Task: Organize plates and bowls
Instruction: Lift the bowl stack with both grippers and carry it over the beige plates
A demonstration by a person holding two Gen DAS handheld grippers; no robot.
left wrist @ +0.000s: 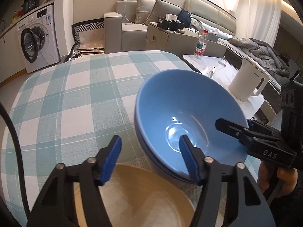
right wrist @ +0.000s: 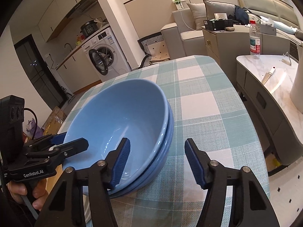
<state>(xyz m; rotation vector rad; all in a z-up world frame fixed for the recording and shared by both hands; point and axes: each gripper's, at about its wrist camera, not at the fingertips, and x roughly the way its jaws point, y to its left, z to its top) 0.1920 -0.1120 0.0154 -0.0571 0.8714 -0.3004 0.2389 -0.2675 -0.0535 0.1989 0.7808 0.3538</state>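
Closest to the viewer, at the bottom of the left wrist view, the left gripper (left wrist: 150, 138) points down at the near edge of the counter (left wrist: 75, 94), which is covered in a teal-and-white checked cloth. Its jaws are spread. One blue pad hangs inside the stack of blue bowls (left wrist: 189, 109). The other pad is outside the stack, above a beige plate (left wrist: 144, 198).

1. Stack of blue bowls: the bowls are nested one inside another and stand toward the near edge of the counter, just beside the beige plate. The stack appears tilted. Whether it rests fully on the cloth cannot be told.
2. Beige plate: it lies flat at the near edge of the counter, partly hidden under the left gripper.
3. Right gripper (right wrist: 158, 140): its jaws are also spread and straddle the opposite rim of the stack. One pad is inside the top bowl. The other is outside it, above the cloth, with a clear gap to the bowl wall.
4. Hands: a hand (right wrist: 19, 191) grasps the handle of the left gripper, and another hand (left wrist: 274, 179) grasps the handle of the right gripper.

Beyond the counter's right edge, a marble side table (left wrist: 246, 98) carries a white kettle (left wrist: 248, 79) and a water bottle (left wrist: 201, 45). These stand well apart from each other. A washing machine (left wrist: 37, 39) with its door open stands against the far wall.
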